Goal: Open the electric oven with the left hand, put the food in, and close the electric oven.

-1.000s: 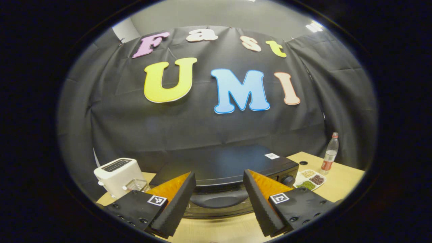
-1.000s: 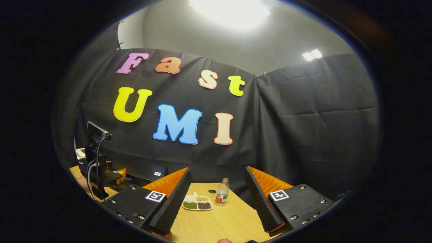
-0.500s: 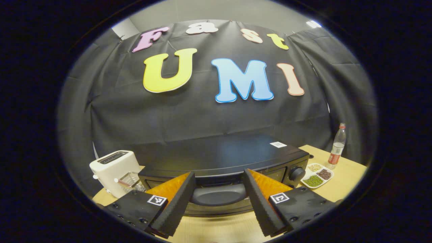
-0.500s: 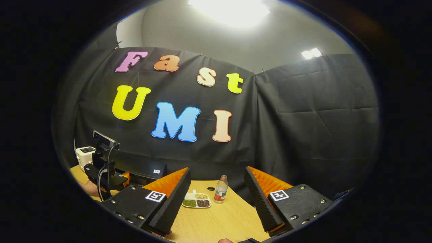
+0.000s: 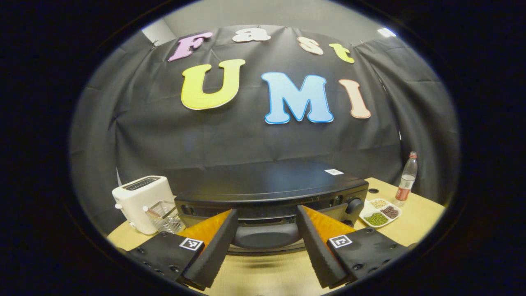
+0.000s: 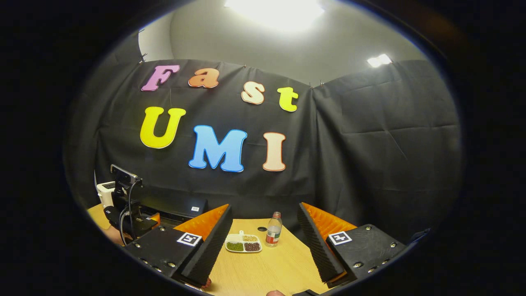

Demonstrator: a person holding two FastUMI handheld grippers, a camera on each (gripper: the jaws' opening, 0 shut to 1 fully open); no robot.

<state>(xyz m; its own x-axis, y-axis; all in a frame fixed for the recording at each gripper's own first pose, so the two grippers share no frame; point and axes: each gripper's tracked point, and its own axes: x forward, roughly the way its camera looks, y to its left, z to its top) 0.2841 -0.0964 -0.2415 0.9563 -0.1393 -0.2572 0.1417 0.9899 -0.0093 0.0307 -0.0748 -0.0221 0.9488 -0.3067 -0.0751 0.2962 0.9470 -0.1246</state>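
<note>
The black electric oven [image 5: 271, 185] stands right in front of my left gripper [image 5: 265, 251]. Its wide door handle [image 5: 265, 235] lies in the gap between the open fingers, which do not press on it. A thin dark gap runs along the door's top edge; I cannot tell whether the door is ajar. A white divided plate [image 5: 380, 211] of beans sits right of the oven. In the right gripper view, my right gripper [image 6: 263, 246] hangs open above the table with nothing in it, and the plate [image 6: 243, 246] lies just beyond its fingers. Farther left are the left gripper [image 6: 127, 209] and the oven [image 6: 176, 207].
A white toaster [image 5: 141, 201] and a clear glass container [image 5: 166, 218] stand left of the oven. A plastic bottle [image 5: 404, 185] with a red label stands upright behind the plate, near the wooden table's [image 5: 415, 224] back edge; in the right gripper view, the bottle [image 6: 273, 235] stands by the plate.
The left gripper has dropped and levelled in front of the oven, so more of the oven front and the handle shows between its fingers. The right gripper has barely moved.
</note>
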